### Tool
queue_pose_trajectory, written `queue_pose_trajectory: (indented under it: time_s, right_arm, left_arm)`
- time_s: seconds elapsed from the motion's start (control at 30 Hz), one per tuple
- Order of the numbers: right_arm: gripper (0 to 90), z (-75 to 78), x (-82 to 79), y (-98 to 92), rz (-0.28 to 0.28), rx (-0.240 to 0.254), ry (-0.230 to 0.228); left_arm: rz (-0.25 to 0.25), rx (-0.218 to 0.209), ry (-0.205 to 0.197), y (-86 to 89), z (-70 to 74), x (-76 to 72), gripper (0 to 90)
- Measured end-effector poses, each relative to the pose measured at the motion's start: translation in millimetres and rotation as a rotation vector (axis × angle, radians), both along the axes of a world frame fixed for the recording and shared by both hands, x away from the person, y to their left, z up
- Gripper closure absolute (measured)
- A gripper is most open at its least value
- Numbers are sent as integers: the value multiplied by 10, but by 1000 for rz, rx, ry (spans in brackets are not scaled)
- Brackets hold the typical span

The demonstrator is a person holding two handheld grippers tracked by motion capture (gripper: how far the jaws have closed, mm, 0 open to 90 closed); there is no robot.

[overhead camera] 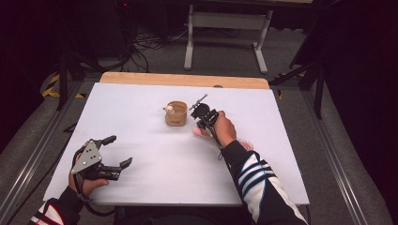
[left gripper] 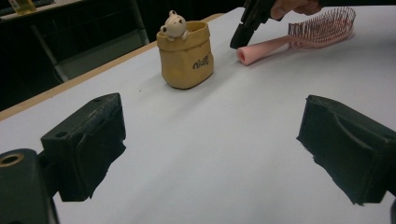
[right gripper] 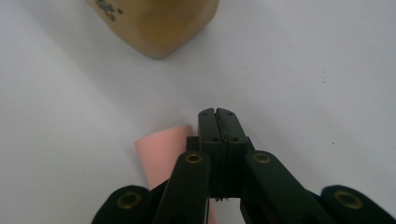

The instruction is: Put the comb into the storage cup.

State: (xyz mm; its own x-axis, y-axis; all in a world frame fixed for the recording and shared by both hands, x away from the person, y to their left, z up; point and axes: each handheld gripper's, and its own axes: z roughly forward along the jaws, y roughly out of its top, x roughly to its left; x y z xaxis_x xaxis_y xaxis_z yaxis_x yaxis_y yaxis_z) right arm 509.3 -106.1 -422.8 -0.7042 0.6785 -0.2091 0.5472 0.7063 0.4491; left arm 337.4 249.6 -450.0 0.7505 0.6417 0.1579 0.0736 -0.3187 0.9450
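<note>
The person is wearing dark sleeves (overhead camera: 256,180) with white stripes, gripping black grippers showing brass-coloured screws (right gripper: 193,158), the left gripper (overhead camera: 115,151) carrying a grey three-cornered plate (overhead camera: 88,155).

Your pink plastic hairbrush (left gripper: 299,37) lies flat on the white table, its smooth round handle pointing toward the tan sack-shaped holder (left gripper: 186,56) and its oval head of thin pink bristles at the far end, bristles up. The handle's blunt end sits near the holder without touching it. That holder stands upright, open at the top, with dark lettering on its side and a small cream bear figure (left gripper: 173,25) peeking over its rim.
</note>
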Motion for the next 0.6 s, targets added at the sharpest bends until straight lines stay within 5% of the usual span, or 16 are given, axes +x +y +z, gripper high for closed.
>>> queue_pose_trajectory:
  time_s: [0.6]
  right_arm:
    - [900, -9, -542, 102, 164, 89, 17]
  left_arm:
    - [1, 7, 4, -11, -2, -3, 87]
